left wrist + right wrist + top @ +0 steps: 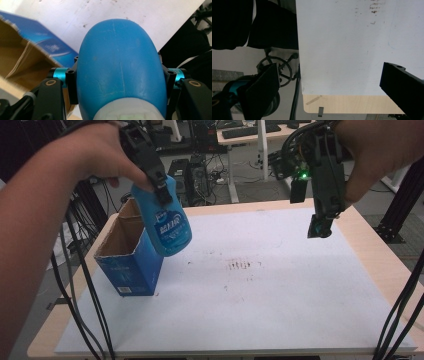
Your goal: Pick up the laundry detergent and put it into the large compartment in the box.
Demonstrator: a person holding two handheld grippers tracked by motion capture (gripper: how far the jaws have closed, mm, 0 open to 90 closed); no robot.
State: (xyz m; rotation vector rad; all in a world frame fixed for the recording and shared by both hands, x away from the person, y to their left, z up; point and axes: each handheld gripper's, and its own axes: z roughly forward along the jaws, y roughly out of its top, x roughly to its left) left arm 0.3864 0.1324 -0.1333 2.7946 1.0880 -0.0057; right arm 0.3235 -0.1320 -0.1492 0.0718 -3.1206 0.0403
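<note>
A person's left gripper (pixel 162 190) pinches a blue plastic bottle (pixel 167 222) by its upper part and holds it in the air, bottom end down and slightly tilted, above the far left of the white table mat (pixel 280 285), just beside the open top of a blue cardboard box (pixel 127 257) standing upright there. In the left gripper view the black jaws press against both sides of the bottle (pixel 120 67), with the box (pixel 30 60) below and to the left. At the far right, the right gripper (pixel 320 227) hangs over the mat's edge with its jaws spread wide and nothing between them.
</note>
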